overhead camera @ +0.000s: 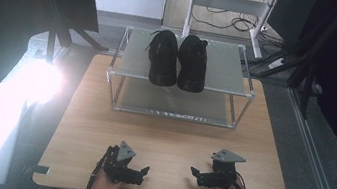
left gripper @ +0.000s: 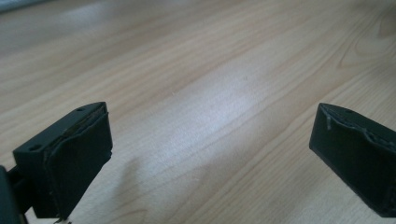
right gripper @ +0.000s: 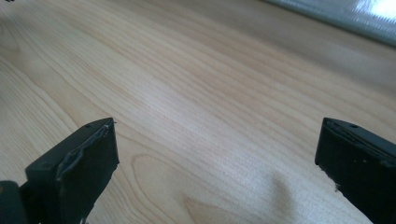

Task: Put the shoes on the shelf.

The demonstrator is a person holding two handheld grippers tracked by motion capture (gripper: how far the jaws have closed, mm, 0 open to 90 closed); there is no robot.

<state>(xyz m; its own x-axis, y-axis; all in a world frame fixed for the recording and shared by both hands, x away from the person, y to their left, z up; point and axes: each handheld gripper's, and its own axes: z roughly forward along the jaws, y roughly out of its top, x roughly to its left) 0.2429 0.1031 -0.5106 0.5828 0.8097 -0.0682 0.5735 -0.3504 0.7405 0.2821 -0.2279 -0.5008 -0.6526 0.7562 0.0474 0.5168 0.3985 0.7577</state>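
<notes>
Left tool [overhead camera: 143, 173], right tool [overhead camera: 193, 173] agape, apart; shoes [overhead camera: 179, 59] atop rack [overhead camera: 245, 92].

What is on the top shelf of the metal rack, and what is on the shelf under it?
A pair of black shoes stands on the rack's top shelf. The lower shelf looks bare at its front; its back part is covered.

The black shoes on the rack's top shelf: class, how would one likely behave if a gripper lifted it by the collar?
The left black shoe looks soft-topped, so its collar would probably squash. Its loose laces may dangle. Resting flat on the rack, it seems unlikely to roll.
</notes>
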